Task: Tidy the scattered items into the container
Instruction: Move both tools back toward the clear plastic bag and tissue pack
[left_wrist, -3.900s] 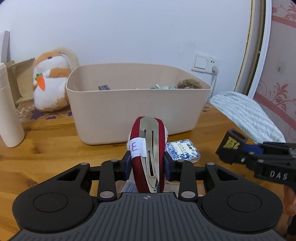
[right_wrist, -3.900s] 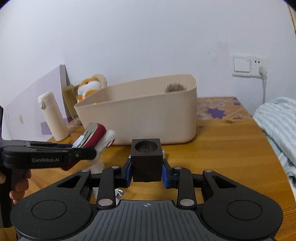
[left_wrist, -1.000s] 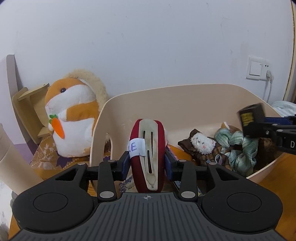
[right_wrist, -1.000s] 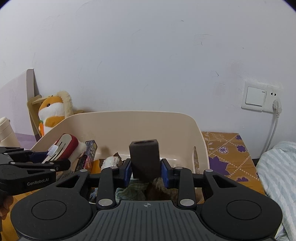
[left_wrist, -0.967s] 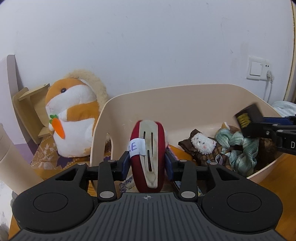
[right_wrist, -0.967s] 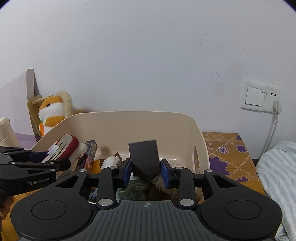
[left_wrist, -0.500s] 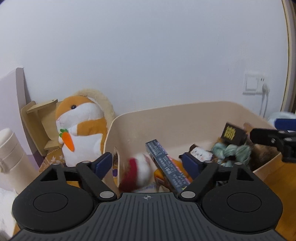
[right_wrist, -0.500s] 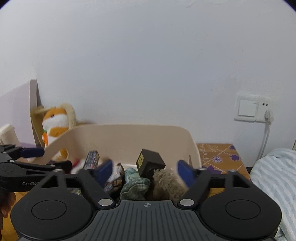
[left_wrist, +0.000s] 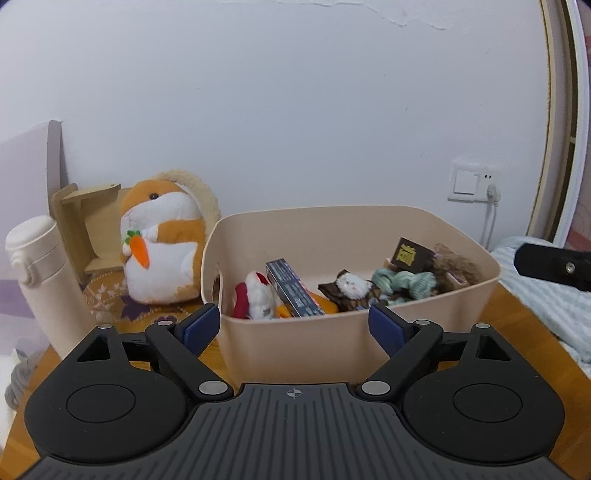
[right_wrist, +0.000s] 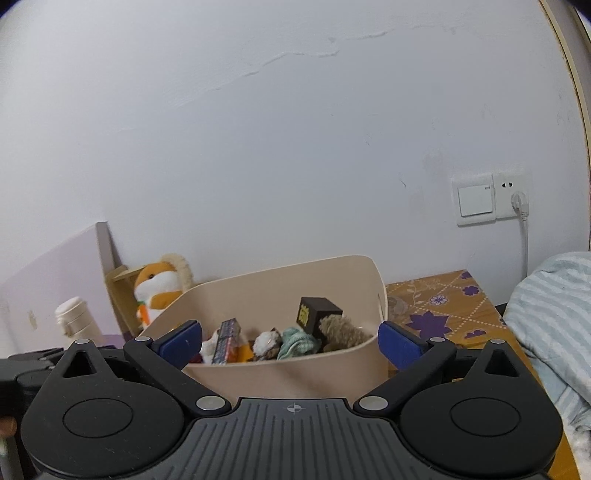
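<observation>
The beige bin stands on the wooden table, just beyond both grippers. Inside it lie the red-and-white plush hair clip at the left, a blue box, a green scrunchie, a brown fluffy piece and the dark cube. My left gripper hangs in front of the bin's near wall, jaws opening wide with nothing between them. My right gripper also stands before the bin, jaws opening and empty. The dark cube rests tilted on the pile.
A hamster plush, a wooden stand and a white bottle sit left of the bin. A striped cloth lies to the right. A wall switch with a plugged socket is behind.
Both grippers opened and let go: the red hair clip and the dark cube now lie in the bin. Both grippers drew back from above the bin to its near side.
</observation>
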